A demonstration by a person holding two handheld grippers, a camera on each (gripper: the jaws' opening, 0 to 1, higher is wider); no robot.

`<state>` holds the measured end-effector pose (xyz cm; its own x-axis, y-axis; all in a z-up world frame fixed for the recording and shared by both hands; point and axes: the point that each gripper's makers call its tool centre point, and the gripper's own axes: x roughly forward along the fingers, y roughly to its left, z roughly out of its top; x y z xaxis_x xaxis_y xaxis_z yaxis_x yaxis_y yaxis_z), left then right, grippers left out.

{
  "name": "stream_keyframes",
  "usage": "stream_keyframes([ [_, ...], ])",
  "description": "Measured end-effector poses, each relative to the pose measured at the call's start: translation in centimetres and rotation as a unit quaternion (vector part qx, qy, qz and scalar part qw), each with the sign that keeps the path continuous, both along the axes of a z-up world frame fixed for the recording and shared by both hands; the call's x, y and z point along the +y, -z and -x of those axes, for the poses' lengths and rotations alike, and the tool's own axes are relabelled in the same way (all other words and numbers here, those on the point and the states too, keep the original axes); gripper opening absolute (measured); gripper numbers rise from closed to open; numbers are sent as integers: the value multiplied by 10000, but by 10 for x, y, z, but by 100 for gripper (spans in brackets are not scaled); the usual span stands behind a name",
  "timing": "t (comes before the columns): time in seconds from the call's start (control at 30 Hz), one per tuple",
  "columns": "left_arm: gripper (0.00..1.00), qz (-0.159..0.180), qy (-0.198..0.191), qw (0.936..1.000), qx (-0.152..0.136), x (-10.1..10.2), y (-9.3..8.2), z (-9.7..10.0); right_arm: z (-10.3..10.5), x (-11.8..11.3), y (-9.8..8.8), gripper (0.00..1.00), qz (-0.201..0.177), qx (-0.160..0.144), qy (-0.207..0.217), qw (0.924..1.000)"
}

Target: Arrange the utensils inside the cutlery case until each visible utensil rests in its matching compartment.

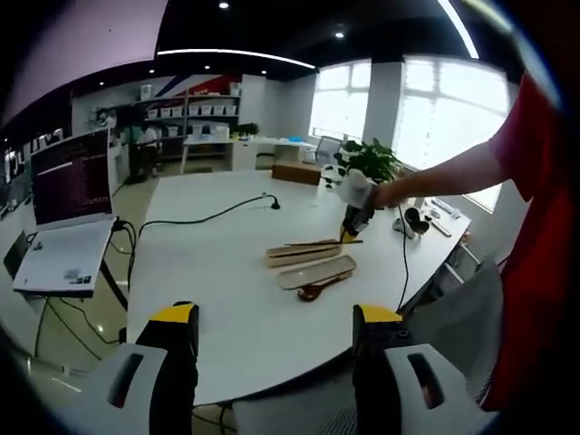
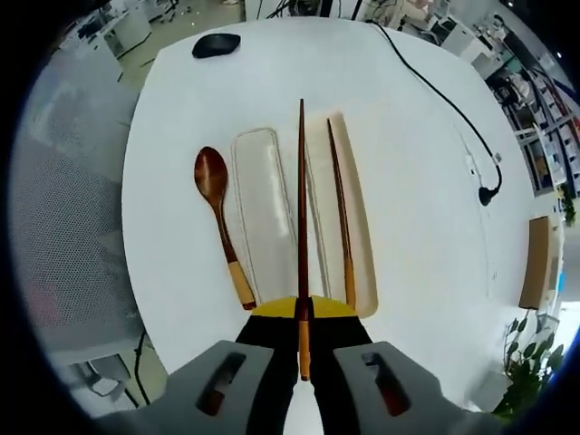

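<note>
While the right hand-held gripper (image 2: 304, 349) clamps one chopstick (image 2: 302, 208) above the case (image 2: 358, 227), its mate (image 2: 339, 204) seemingly lies inside. Next, lower it alongside; the left hand-held gripper (image 1: 275, 349) hangs open, empty, off the bench (image 1: 208, 263) edge.

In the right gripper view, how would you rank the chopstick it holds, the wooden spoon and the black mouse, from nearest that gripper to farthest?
1. The held chopstick, clamped in the right gripper and reaching out over the case.
2. The wooden spoon, on the table left of the clear lid, its handle end close to the jaws.
3. The black mouse, at the table's far edge, upper left.
</note>
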<state>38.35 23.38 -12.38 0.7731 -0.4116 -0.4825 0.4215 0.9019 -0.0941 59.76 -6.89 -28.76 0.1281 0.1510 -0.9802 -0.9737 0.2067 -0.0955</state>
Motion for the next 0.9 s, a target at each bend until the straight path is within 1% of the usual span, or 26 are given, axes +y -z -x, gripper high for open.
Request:
stream_keyframes([
  [0.33,71,0,30,9998,195,-1,9,5,-18,1,-2,0,47,-22,-107,9999],
  [0.47,72,14,7,9999,168,1,5,2,-24,2,-1,0,18,-26,-105,9999],
  [0.57,71,13,-22,9998,175,0,7,-1,-29,4,1,0,6,-12,-109,9999],
  [0.7,72,25,7,9998,176,-7,8,-3,-34,4,5,0,14,6,-109,9999],
  [0.8,72,0,64,9998,174,-13,9,-4,-34,5,8,0,18,33,-121,9999],
  [0.9,72,-50,72,9998,174,-13,9,-4,-35,7,7,0,-24,48,-95,9999],
])
